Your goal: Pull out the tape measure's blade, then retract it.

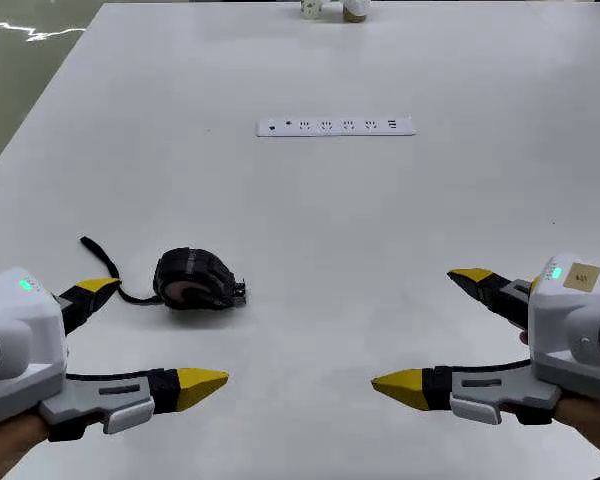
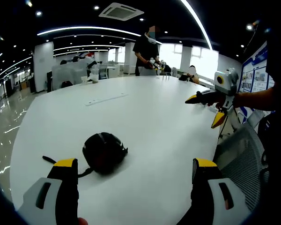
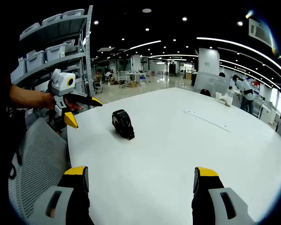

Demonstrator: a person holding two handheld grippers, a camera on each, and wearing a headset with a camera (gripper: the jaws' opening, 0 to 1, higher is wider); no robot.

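Lying on the white counter (image 1: 380,220), the tape measure (image 1: 195,280) sits just ahead of the left hand-held gripper (image 1: 152,333) and well apart from the right hand-held gripper (image 1: 432,330). Both have their jaws spread wide and hold nothing. The case's long axis runs roughly across the counter, with the wrist strap (image 1: 95,255) to the left. The blade hook (image 1: 240,292) seems to face right, though it is small. Being nearer, the left would likely pin the case while the right draws.

Black tape measure (image 1: 193,279), white table (image 1: 430,200), white power strip (image 1: 335,126); yellow tips on left tongs (image 1: 170,330) and right tongs (image 1: 411,327)
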